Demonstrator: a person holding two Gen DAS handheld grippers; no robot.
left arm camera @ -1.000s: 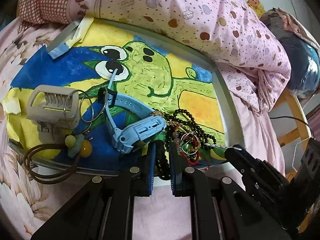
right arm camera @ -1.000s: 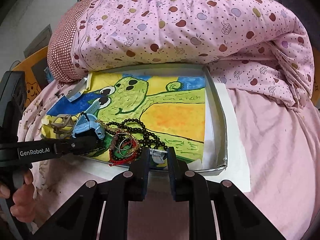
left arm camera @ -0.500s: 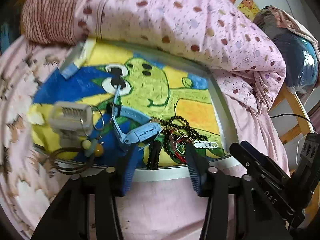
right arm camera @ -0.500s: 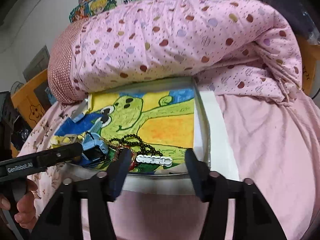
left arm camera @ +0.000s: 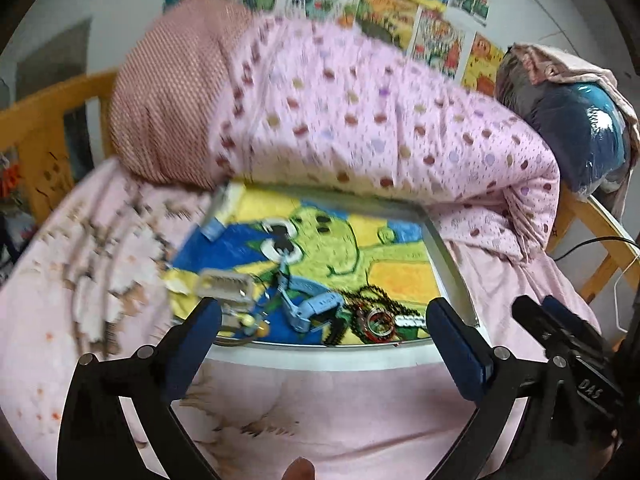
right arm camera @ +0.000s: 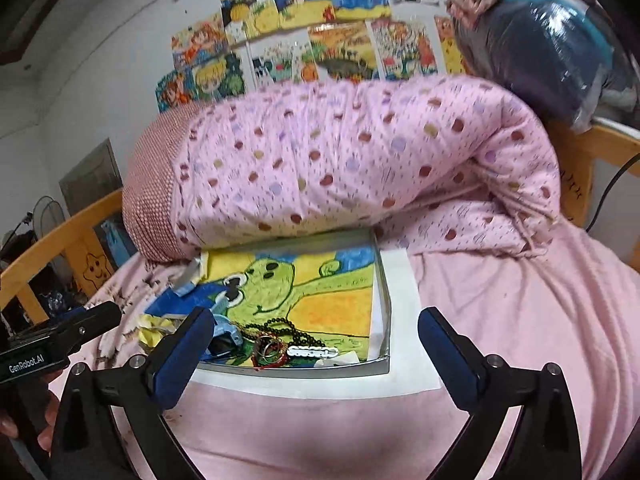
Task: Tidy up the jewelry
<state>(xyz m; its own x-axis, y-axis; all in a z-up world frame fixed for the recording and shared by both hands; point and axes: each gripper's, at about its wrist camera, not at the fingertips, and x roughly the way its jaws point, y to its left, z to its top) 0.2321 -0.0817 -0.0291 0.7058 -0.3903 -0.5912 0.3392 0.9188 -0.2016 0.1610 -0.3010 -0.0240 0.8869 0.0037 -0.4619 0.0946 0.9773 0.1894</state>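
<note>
- a tangle of jewelry lies at the near edge of a shallow tray [right arm camera: 385,280] on a pink-sheeted bed [right arm camera: 500,320]: a black bead necklace [right arm camera: 290,327], red and metal bangles [right arm camera: 270,354] and a white barrette [right arm camera: 313,351] rest touching one another on the frog drawing [right arm camera: 280,284] that lines the tray.
- just left of the heap sit a light blue wristband [left arm camera: 316,307], a beige claw clip [left arm camera: 224,286] and a few small hair ties, too blurred to name further.
- the left gripper [left arm camera: 323,334] hangs above the tray's near rim, its blue-padded jaws having just been opening and now spread wide, nothing between them.
- the right gripper [right arm camera: 312,338] hovers beside it over the same rim, its jaws likewise having just been opening and now wide apart, holding nothing; the barrette lies flat on the tray below it, free of the pads.
- judged from how things lie, the sorting is at an early stage: the pieces are gathered in one tray but heaped and interlaced, not separated by kind; the beads, bangles and hair pieces are yet to be pulled apart and laid out.
- behind the tray a rolled dotted pink quilt [right arm camera: 360,160] presses on its far edge; children's drawings [right arm camera: 320,40] cover the wall.
</note>
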